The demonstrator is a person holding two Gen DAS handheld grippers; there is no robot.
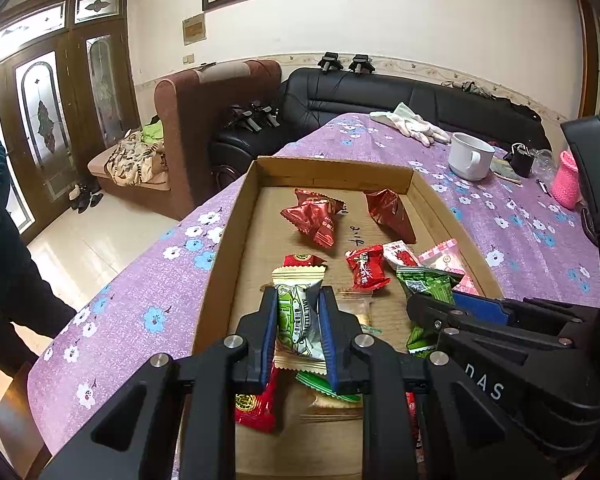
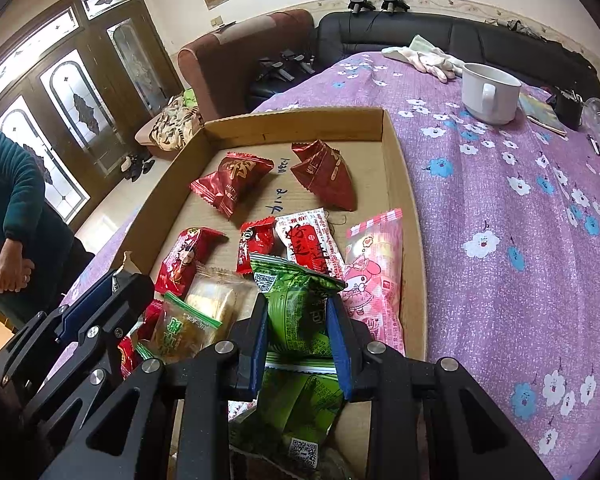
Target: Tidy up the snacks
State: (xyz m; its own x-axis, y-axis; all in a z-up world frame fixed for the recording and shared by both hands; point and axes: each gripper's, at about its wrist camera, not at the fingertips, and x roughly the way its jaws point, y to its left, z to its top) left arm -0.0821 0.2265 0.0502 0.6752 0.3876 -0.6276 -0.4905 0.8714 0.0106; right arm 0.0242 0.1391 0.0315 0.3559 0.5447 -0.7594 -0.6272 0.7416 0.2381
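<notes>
Nearest the lens, left gripper [image 1: 299,322]: black frame, blue pads, jaws drawn nearly together and clamped on a cream-and-green snack packet [image 1: 300,316], held upright over the near end of the box. Right gripper [image 2: 302,340]: same build, jaws closed a little wider on a green snack bag [image 2: 300,308], pads pressing both its sides, also above the near end of the box.

Table covering [image 2: 500,220]: purple cloth with white and blue flowers.

Cardboard box [image 2: 396,160]: shallow, open-topped, lying on the cloth.

Contents of box: two dark red foil packets [image 2: 232,182] side by side at the far end; pink cartoon-print packet [image 2: 374,264] along the right wall; white-and-red packet [image 2: 310,240] and small red packets [image 2: 256,240] mid-box; clear-wrapped pale biscuit [image 2: 212,296] and further green and red wrappers at the near end, partly hidden under the grippers.

White mug [image 2: 490,94]: on the cloth, well apart from the box. White glove [image 2: 424,60]: behind the mug. Pink knitted item [image 1: 566,180]: at the table's right edge.
</notes>
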